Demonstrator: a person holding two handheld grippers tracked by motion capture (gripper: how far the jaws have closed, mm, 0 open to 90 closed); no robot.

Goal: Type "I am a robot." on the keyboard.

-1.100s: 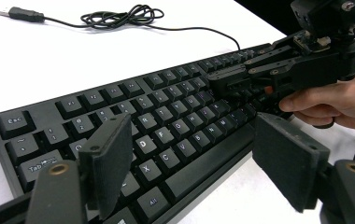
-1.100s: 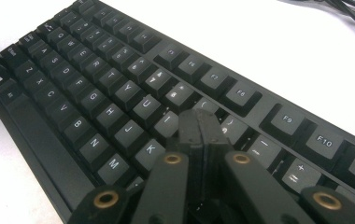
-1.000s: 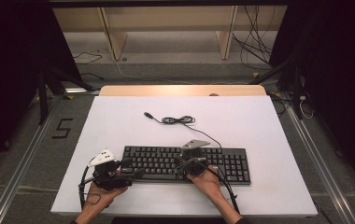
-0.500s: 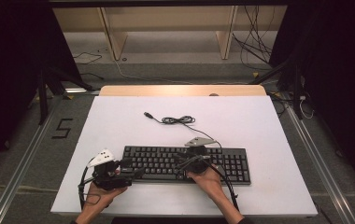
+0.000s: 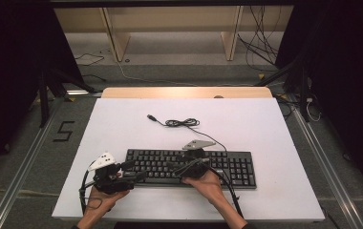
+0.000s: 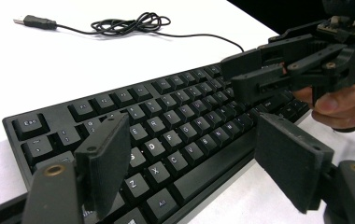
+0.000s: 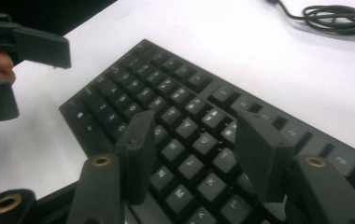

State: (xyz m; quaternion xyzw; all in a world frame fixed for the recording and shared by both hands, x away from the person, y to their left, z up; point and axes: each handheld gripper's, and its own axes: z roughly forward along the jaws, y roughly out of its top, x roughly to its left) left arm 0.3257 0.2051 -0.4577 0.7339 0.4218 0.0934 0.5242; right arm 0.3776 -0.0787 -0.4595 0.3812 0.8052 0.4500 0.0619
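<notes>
Beneath both grippers, on the white table (image 5: 265,124), lies the black keyboard (image 5: 227,164), flat and square to the near edge. The right gripper (image 5: 182,168) hangs over the middle of the key field; its jaws have just been opening and now stand apart with nothing between them but keys showing below, so it is released. In the right gripper view its pads (image 7: 140,154) sit above the letter rows without pressing on any key. The left gripper (image 5: 134,170) is at the keyboard's left end, near its front corner, jaws wide and empty, likewise released; in the left gripper view the keyboard (image 6: 166,126) runs away between its pads. Beyond the right gripper, the keyboard's cable (image 5: 182,123) lies coiled on the table, its USB plug (image 5: 152,117) loose, well apart from both grippers.
</notes>
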